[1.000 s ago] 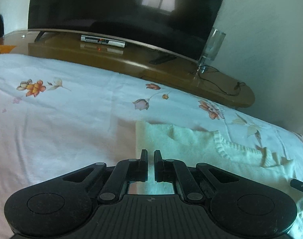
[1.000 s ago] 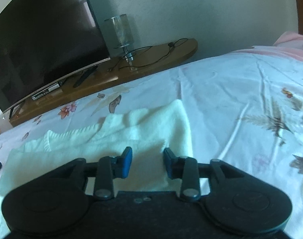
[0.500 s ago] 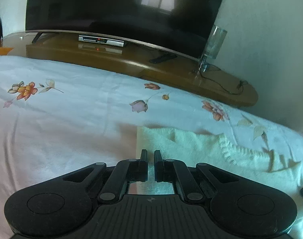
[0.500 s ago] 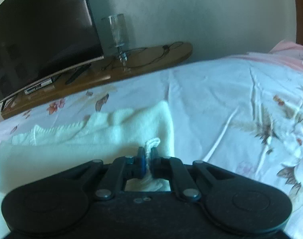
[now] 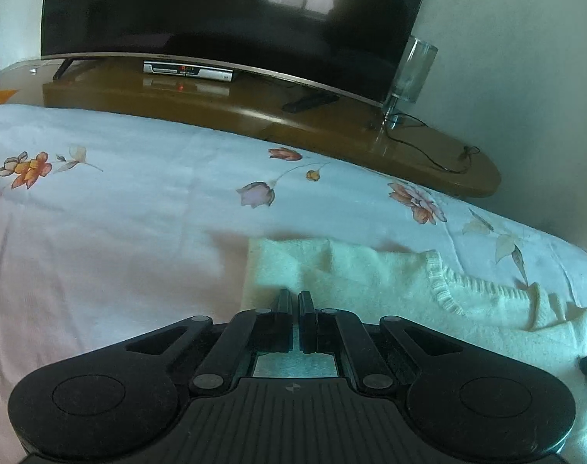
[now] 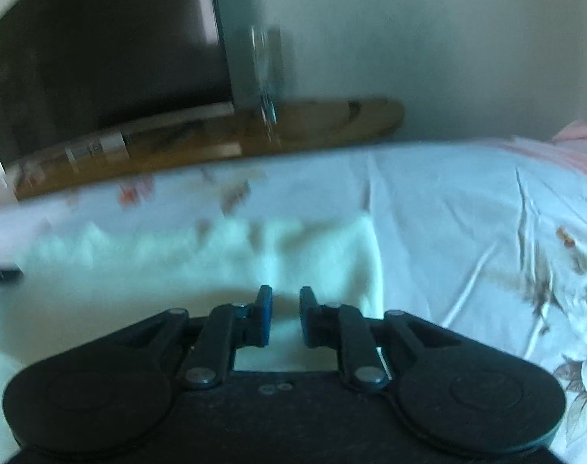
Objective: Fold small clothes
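Both grippers sit over a cream sweater (image 5: 370, 282) lying flat on the flowery bedsheet (image 5: 138, 208): left gripper (image 5: 295, 295) jaws together on nothing, right gripper (image 6: 285, 294) jaws opening, nothing pinched.

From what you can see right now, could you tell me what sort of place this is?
Most likely a bedroom: a floral bedsheet covers a bed, with a cream knitted garment laid on it, facing a large television on a low wooden stand.
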Tool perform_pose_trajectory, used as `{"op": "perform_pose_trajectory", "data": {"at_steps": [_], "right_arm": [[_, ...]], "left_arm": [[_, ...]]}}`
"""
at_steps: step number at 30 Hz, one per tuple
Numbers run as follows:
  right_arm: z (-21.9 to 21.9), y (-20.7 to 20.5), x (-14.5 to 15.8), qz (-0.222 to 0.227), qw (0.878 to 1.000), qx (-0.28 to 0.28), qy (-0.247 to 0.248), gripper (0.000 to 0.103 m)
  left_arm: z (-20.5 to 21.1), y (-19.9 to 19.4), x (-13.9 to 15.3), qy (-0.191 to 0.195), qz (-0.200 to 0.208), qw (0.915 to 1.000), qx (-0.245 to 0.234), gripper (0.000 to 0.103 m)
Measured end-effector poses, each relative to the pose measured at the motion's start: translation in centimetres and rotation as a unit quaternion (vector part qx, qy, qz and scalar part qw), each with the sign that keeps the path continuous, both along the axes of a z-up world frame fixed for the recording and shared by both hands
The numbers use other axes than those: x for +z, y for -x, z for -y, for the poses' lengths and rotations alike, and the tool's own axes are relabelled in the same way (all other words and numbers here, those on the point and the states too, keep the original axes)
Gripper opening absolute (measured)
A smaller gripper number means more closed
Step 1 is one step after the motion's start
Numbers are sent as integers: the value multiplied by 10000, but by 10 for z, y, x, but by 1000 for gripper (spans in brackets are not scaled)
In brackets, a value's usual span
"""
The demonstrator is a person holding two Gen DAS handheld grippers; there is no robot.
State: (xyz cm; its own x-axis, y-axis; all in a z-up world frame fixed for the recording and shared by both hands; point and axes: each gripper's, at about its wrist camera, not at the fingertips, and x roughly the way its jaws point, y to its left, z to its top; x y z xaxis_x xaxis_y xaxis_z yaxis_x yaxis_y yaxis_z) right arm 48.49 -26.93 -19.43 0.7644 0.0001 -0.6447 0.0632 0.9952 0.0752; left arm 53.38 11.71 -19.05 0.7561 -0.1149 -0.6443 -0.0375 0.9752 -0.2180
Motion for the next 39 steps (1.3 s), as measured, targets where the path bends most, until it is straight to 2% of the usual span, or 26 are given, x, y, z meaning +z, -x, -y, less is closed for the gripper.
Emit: {"op": "perform_pose_trajectory", "data": {"at_steps": [3, 6, 10, 11, 14, 18, 21, 23, 24, 26, 30, 33, 35, 39], "right_arm": [[10, 2, 0, 59, 9999, -64, -118, 13], [8, 13, 12, 257, 9996, -57, -120, 20], [3, 19, -1, -24, 9998, 118, 142, 19], [5, 21, -3, 64, 9998, 159, 138, 18], [5, 21, 10, 5, 10000, 93, -4, 20], [-16, 26, 27, 234, 9985, 454, 173, 21], [-42, 23, 26, 170, 9950, 879, 438, 20], [-49, 21, 17, 13, 9930, 1049, 551, 20], [-48, 20, 11, -92, 9924, 1033, 668, 20], [-30, 24, 6, -48, 9935, 909, 682, 20], [8, 33, 7, -57, 9966, 641, 509, 20], [12, 35, 7, -94, 9957, 710, 580, 19], [13, 39, 14, -102, 9964, 688, 489, 19], [4, 69, 35, 95, 9943, 1037, 238, 21]], "left_arm": [[-6, 11, 9, 131, -64, 9999, 91, 4], [-2, 34, 15, 194, 58, 9998, -92, 4], [6, 53, 2, -74, 8, 9997, -234, 4], [4, 56, 1, -54, 53, 9998, -201, 4], [6, 61, 15, 20, -9, 9999, -99, 4], [40, 72, 34, 28, 255, 9985, -487, 4], [66, 76, 22, -126, 46, 9975, -693, 4], [67, 78, 5, -317, -145, 9976, -595, 4], [61, 82, 3, -179, -28, 9981, -586, 4], [49, 87, 4, -110, -67, 9988, -467, 3], [45, 97, 6, -302, -116, 9991, -260, 3], [46, 111, 12, -287, -162, 9994, -78, 4], [51, 126, 19, -337, -103, 9993, -108, 4], [65, 163, 28, -267, -108, 9989, -363, 4]]}}
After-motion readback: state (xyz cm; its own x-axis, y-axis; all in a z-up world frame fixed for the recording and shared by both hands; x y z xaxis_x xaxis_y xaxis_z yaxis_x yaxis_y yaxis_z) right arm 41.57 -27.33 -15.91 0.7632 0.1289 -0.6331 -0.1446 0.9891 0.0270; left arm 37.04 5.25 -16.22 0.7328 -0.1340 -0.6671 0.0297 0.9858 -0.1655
